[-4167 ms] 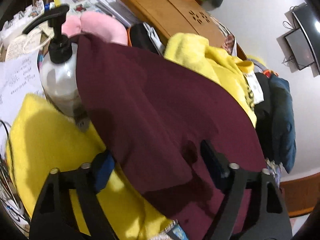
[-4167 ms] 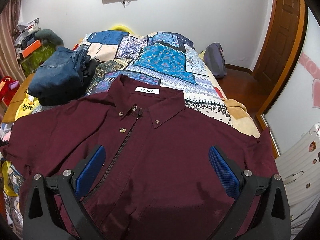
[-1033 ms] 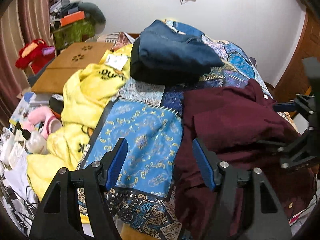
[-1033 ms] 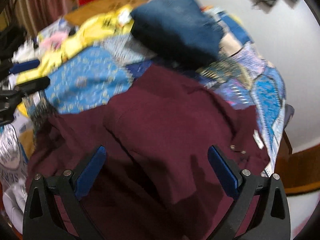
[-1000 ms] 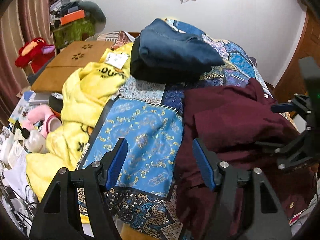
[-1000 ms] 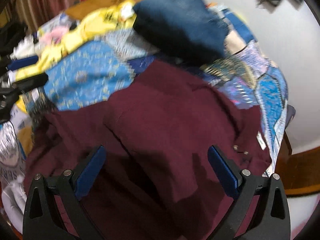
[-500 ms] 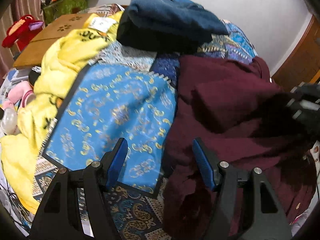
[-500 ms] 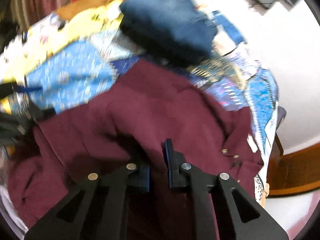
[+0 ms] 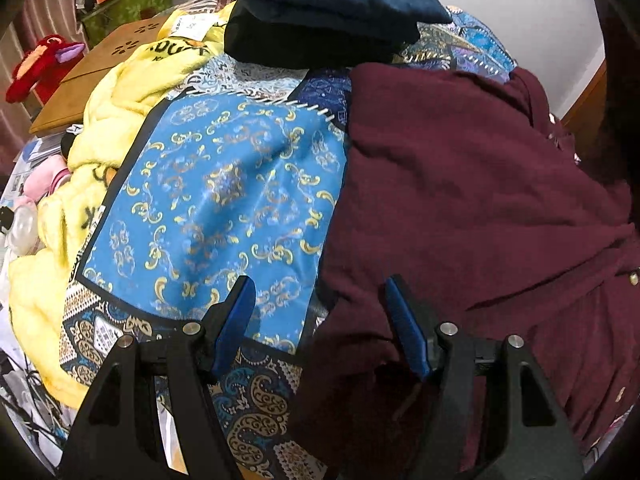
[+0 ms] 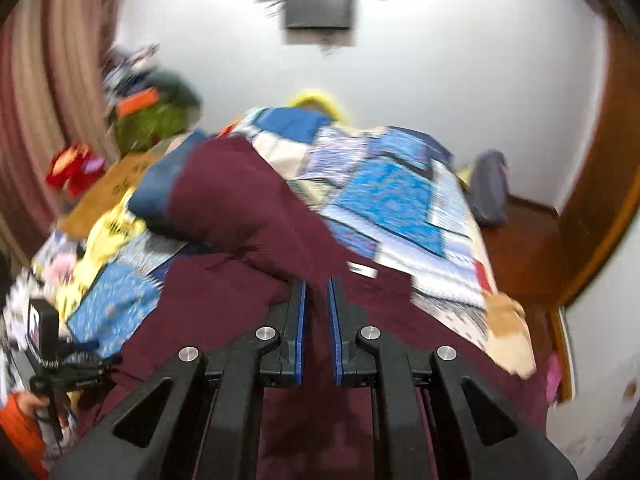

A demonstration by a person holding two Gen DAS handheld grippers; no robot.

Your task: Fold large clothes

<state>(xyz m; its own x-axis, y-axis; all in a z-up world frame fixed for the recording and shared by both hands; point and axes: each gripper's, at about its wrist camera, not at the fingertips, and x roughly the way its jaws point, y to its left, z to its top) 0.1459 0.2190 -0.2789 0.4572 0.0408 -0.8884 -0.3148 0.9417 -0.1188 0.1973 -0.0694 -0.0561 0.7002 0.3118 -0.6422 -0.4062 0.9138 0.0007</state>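
A maroon button shirt (image 9: 472, 200) lies bunched on the right of a patterned blue bedspread (image 9: 224, 196). My left gripper (image 9: 320, 316) is open and empty just above the shirt's left edge, one finger over the bedspread and one over the shirt. In the right wrist view my right gripper (image 10: 316, 308) is shut on a fold of the maroon shirt (image 10: 248, 216) and holds it raised, with cloth draped up to the left. The left gripper (image 10: 60, 360) shows at that view's lower left.
Folded blue jeans (image 9: 332, 4) on dark clothes lie at the bed's far side. A yellow blanket (image 9: 100, 128) hangs off the left edge beside a wooden board (image 9: 96, 72), a red plush toy (image 9: 36, 68) and clutter. A wooden door frame (image 10: 600, 200) stands right.
My right gripper closed on the maroon shirt and lifted a fold, swinging its view up toward the far wall. My left gripper moved lower and closer to the shirt's left edge, still open.
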